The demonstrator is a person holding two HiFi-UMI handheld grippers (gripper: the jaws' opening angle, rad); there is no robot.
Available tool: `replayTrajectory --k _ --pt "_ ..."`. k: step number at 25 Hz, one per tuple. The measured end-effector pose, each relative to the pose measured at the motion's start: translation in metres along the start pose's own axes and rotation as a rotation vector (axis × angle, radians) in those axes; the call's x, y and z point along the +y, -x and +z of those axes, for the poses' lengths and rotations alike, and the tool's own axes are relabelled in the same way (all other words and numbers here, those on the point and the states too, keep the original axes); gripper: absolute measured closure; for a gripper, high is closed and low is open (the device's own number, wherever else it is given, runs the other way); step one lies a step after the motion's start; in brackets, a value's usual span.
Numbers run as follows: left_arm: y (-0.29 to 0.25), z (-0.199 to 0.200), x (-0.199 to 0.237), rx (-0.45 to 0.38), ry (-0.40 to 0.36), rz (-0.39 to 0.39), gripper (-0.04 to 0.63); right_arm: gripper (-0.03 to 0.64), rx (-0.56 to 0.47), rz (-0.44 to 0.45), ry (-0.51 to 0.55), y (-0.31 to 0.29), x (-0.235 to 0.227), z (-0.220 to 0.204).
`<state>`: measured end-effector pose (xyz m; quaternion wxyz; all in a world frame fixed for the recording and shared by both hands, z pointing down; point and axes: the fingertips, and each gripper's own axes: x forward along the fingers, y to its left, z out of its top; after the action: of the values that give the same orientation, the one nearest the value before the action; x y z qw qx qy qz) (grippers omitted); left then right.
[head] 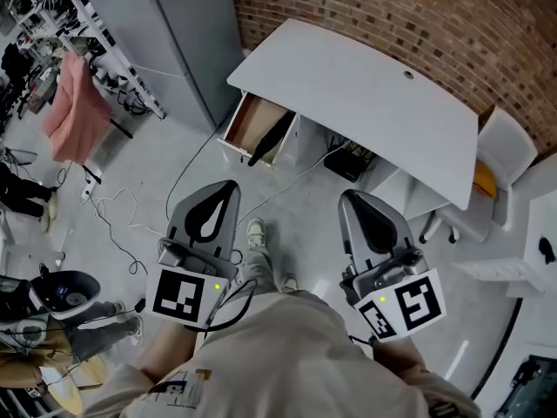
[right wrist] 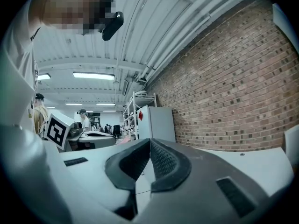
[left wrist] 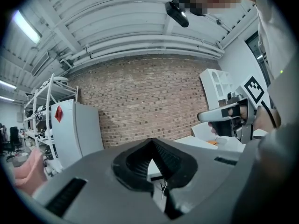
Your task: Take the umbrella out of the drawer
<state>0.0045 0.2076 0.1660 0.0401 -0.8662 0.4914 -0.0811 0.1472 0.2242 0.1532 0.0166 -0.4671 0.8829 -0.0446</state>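
Beige clothes (head: 278,347), white shoes (head: 257,231), grey left gripper (head: 230,185) and right gripper (head: 346,195)

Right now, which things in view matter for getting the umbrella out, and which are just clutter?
Job:
umbrella
drawer, open
left tool, shut, empty
right tool, shut, empty

Lying about:
pink cloth
floor cables
white chair
grey cabinet

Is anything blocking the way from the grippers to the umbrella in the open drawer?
Nothing visible. The drawer stands open, the umbrella pokes over its front, and only floor with a white cable lies between it and the left gripper and right gripper.
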Motion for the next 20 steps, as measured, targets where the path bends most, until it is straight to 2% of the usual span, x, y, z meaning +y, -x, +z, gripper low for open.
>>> replayTrajectory --k 10,20 --pt "-0.030 -0.009 0.048 -0.013 0.017 -0.015 0.588 0.609 0.034 -0.021 0.029 -0.057 -0.005 -0.003" --pt "-0.082 -0.022 0.115 -0.017 0.030 -0.050 0.588 0.609 0.089 -0.034 0.022 -0.145 -0.020 -0.018"
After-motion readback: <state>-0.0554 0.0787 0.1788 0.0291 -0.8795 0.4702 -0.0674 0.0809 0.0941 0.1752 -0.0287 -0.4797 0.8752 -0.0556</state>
